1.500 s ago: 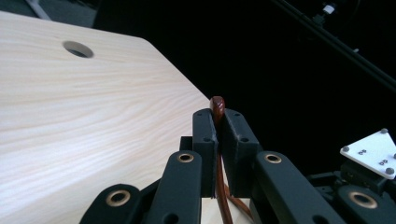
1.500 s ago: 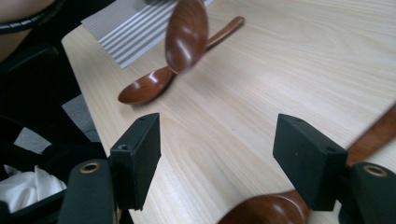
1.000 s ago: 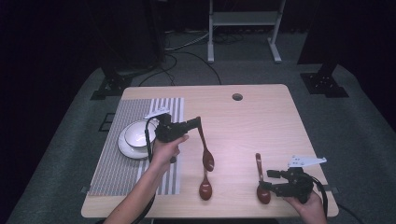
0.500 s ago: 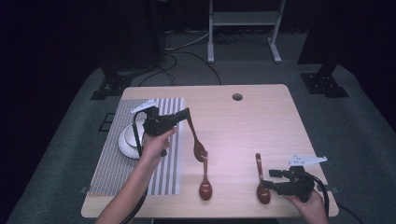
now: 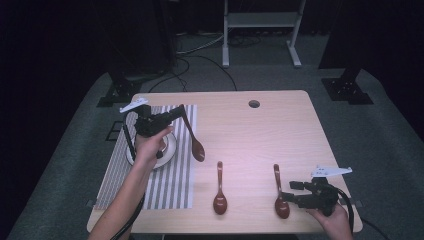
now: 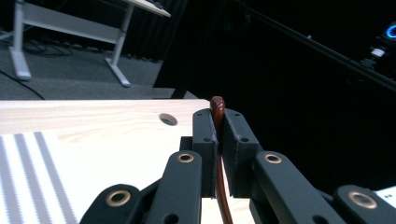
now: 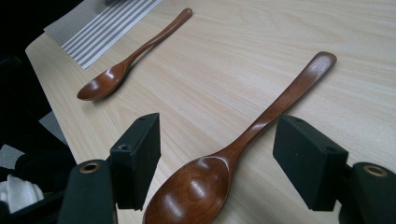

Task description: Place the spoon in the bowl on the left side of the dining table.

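Observation:
My left gripper (image 5: 175, 112) is shut on the handle of a brown wooden spoon (image 5: 192, 137), held above the striped placemat's (image 5: 170, 186) right edge with the bowl hanging down. In the left gripper view the spoon handle (image 6: 217, 106) stands pinched between the jaws. Under that hand sits a white bowl (image 5: 169, 149) on the mat. My right gripper (image 5: 288, 195) is open at the front right, its jaws on either side of a second spoon (image 5: 279, 194); in the right gripper view this spoon (image 7: 243, 144) lies between them. A third spoon (image 5: 219, 190) (image 7: 133, 56) rests mid-table.
A round cable hole (image 5: 254, 104) is in the tabletop near its far edge. Beyond the table stand a white metal frame (image 5: 260, 20) and black stands on grey carpet. The table's front edge (image 5: 225, 231) is close to the right gripper.
My left gripper has carried its spoon left and away from me, from beside the middle spoon to above the placemat's right edge. The right gripper has stayed in place.

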The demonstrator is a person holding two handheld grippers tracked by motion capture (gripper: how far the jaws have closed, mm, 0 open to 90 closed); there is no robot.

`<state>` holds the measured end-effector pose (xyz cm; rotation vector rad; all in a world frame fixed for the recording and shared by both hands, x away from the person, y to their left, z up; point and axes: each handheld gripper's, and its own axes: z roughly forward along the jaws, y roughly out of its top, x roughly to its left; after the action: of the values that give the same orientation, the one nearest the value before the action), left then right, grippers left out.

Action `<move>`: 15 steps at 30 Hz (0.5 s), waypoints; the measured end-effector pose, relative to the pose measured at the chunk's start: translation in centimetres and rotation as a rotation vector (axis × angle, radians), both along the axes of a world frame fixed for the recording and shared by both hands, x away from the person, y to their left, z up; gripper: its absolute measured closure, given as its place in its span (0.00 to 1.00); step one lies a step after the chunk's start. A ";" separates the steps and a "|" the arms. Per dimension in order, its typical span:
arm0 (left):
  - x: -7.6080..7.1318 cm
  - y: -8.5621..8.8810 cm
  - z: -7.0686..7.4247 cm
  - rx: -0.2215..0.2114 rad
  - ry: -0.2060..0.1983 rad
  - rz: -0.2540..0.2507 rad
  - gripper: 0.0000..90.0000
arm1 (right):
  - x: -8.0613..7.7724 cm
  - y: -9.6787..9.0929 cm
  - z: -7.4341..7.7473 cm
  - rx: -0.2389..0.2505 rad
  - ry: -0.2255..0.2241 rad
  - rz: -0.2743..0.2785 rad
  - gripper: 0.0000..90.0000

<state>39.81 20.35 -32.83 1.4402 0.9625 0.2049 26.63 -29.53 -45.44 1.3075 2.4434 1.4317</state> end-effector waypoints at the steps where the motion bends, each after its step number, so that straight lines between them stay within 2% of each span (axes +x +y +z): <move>1: 0.1 0.3 0.1 0.001 -0.002 0.008 0.94 | 0.0 0.0 0.0 0.000 0.000 -0.004 0.34; 5: 0.4 1.8 0.4 -0.006 0.002 0.052 0.94 | 0.0 -0.4 0.1 0.008 -0.001 -0.017 0.34; 8: 0.6 2.8 0.4 -0.033 0.014 0.083 0.94 | 0.0 -0.6 0.1 0.009 0.000 -0.020 0.34; 15: 1.0 4.7 0.3 -0.023 0.025 0.135 0.94 | 0.0 -0.4 0.1 -0.001 -0.001 -0.019 0.34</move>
<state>40.78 25.01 -32.57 1.3605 1.0808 0.2750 26.64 -29.98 -45.38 1.3250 2.4243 1.4261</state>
